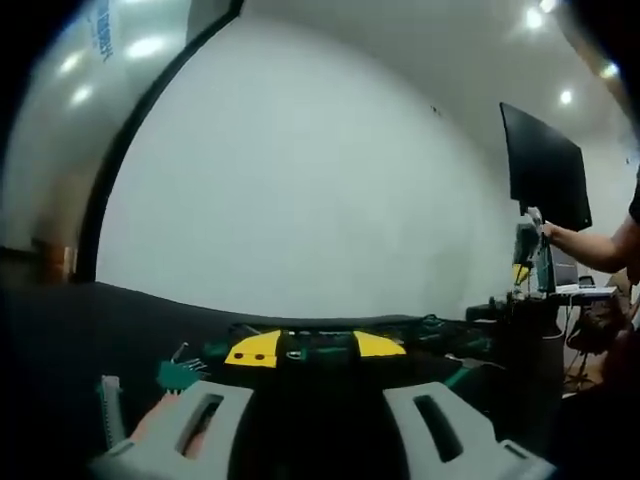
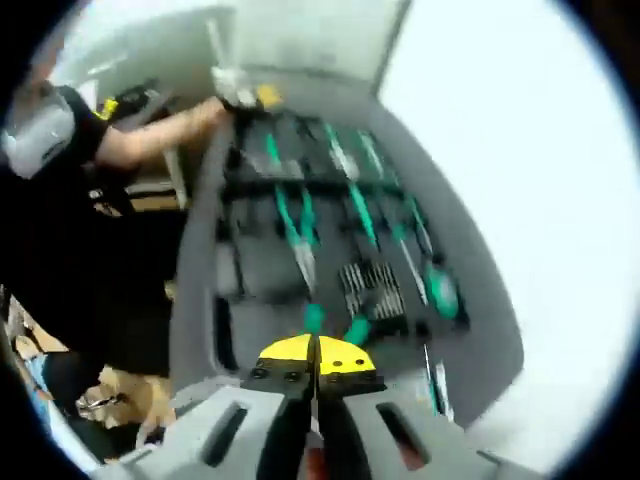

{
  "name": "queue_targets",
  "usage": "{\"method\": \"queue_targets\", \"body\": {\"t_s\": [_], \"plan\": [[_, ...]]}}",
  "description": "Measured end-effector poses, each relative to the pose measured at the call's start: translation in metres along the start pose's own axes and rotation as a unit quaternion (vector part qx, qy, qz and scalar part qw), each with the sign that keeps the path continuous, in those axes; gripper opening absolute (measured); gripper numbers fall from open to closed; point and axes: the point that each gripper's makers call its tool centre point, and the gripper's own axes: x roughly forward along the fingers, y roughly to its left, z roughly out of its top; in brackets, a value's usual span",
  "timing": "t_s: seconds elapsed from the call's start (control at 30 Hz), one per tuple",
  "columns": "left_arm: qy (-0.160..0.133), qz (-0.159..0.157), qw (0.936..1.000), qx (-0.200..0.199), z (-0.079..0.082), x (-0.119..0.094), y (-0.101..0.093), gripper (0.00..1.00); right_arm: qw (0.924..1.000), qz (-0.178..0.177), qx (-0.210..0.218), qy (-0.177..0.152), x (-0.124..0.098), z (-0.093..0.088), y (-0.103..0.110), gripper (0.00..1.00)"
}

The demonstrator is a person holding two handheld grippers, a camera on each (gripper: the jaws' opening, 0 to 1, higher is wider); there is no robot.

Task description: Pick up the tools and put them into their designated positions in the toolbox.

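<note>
- In the right gripper view the right gripper [image 2: 316,425] has its two jaws drawn close together at the bottom, pinching a black tool with a yellow head [image 2: 315,358] that sticks up between them.
- That tool hangs above the near end of the toolbox [image 2: 200,300], a grey tray with dark moulded slots running away from the camera.
- The slots already hold green-handled pliers [image 2: 297,225], several green-handled screwdrivers [image 2: 360,215] and a rack of metal hex keys [image 2: 372,288].
- At the tray's far end a person's hand [image 2: 222,105] reaches in on an outstretched arm; the body in dark clothing fills the left side.
- In the left gripper view the left gripper [image 1: 320,430] shows its two pale jaws spread well apart, with nothing between them.
- Beyond those jaws lies the dark toolbox edge [image 1: 330,335] with the yellow-headed tool [image 1: 278,348] seen across it, and a green set of hex keys [image 1: 178,372] just to the left.
- A ribbed metal strip [image 1: 110,410] stands beside the left jaw.
- Behind rises a plain white wall [image 1: 300,170]; to the right hangs a black monitor [image 1: 545,165], with a person's forearm [image 1: 600,245] stretched below it.
</note>
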Motion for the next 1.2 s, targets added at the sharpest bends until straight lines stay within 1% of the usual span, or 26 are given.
{"method": "queue_targets", "body": {"t_s": [0.03,0.07,0.13,0.2,0.23,0.27,0.3,0.33,0.37,0.4,0.47,0.5,0.53,0.57,0.6,0.63,0.67,0.7,0.73,0.77,0.8,0.83,0.87,0.9,1.03,1.2], "plan": [[0.001,0.001,1.0,0.001,-0.001,0.0,0.0,0.28,0.9998,0.009,-0.009,0.014,0.008,0.002,0.005,0.0],[0.004,0.002,1.0,0.003,-0.001,0.0,0.0,0.28,0.9977,-0.003,-0.033,0.059,0.016,-0.002,0.01,0.0],[0.006,0.005,1.0,0.004,-0.002,0.0,0.0,0.27,0.9964,-0.014,-0.036,0.076,0.02,-0.001,0.0,0.0],[0.009,0.008,0.9999,0.005,-0.003,-0.001,-0.001,0.27,0.9932,-0.022,-0.059,0.098,0.019,-0.008,-0.011,0.0],[0.009,0.008,0.9999,0.004,-0.004,-0.001,-0.002,0.27,0.9924,-0.025,-0.058,0.106,0.02,-0.01,-0.009,0.01],[0.009,0.008,0.9999,0.004,-0.004,-0.001,-0.002,0.27,0.9926,-0.006,-0.031,0.117,0.026,-0.018,-0.003,0.05],[0.01,0.008,0.9999,0.005,-0.004,-0.001,-0.003,0.27,0.9911,0.006,-0.019,0.132,0.03,-0.025,0.005,0.14],[0.01,0.007,0.9999,0.005,-0.004,-0.001,-0.002,0.27,0.9888,0.018,-0.01,0.148,0.038,-0.035,0.011,0.22],[0.009,0.007,0.9999,0.006,-0.004,0.0,-0.001,0.27,0.9865,0.018,-0.018,0.162,0.044,-0.041,0.015,0.26],[0.009,0.007,0.9999,0.006,-0.004,0.0,-0.001,0.27,0.9837,0.018,-0.031,0.176,0.053,-0.051,0.015,0.23],[0.007,0.006,0.9999,0.005,-0.003,0.0,-0.002,0.27,0.9822,0.006,-0.053,0.18,0.071,-0.064,0.006,0.21],[0.006,0.007,0.9999,0.004,-0.003,0.0,-0.001,0.27,0.9821,0.0,-0.047,0.183,0.078,-0.07,0.0,0.21],[0.006,0.007,0.9999,0.004,-0.003,0.0,0.0,0.27,0.9796,-0.01,-0.028,0.199,0.081,-0.078,0.0,0.21],[0.007,0.007,0.9999,0.003,-0.003,0.0,0.0,0.27,0.9748,-0.012,0.001,0.223,0.087,-0.093,-0.002,0.21],[0.008,0.006,0.9999,0.003,-0.004,0.0,0.0,0.27,0.9669,0.005,0.009,0.255,0.09,-0.104,0.009,0.16],[0.009,0.006,0.9999,0.004,-0.004,0.0,0.0,0.27,0.972,-0.011,-0.039,0.231,0.094,-0.094,-0.003,0.1],[0.011,0.006,0.9999,0.006,-0.005,0.001,0.0,0.27,0.9681,0.011,-0.029,0.249,0.09,-0.094,0.004,0.09],[0.012,0.006,0.9999,0.007,-0.006,0.001,0.0,0.27,0.9725,0.025,-0.024,0.23,0.096,-0.082,0.01,0.09],[0.013,0.006,0.9999,0.008,-0.006,0.001,0.001,0.27,0.9769,0.035,-0.045,0.206,0.1,-0.071,0.014,0.07],[0.013,0.006,0.9999,0.008,-0.006,0.002,0.001,0.27,0.9842,0.051,-0.022,0.168,0.107,-0.048,0.036,0.07],[0.012,0.005,0.9999,0.008,-0.006,0.002,0.001,0.27,0.9853,0.061,-0.006,0.16,0.108,-0.043,0.042,0.07],[0.011,0.004,0.9999,0.007,-0.005,0.002,0.001,0.27,0.9886,0.081,-0.02,0.125,0.114,-0.025,0.054,0.07],[0.008,0.003,0.9999,0.006,-0.004,0.001,0.002,0.27,0.9896,0.087,-0.028,0.111,0.119,-0.015,0.059,0.07],[0.007,0.003,1.0,0.005,-0.004,0.001,0.002,0.27,0.9891,0.1,-0.033,0.102,0.127,-0.005,0.071,0.07],[0.007,0.004,1.0,0.004,-0.003,0.001,0.001,0.27,0.9824,0.121,-0.109,0.091,0.155,0.018,0.092,0.07],[0.015,0.005,0.9998,0.01,-0.007,0.002,0.0,0.27,0.9734,0.142,-0.153,0.094,0.181,0.031,0.1,0.07]]}}
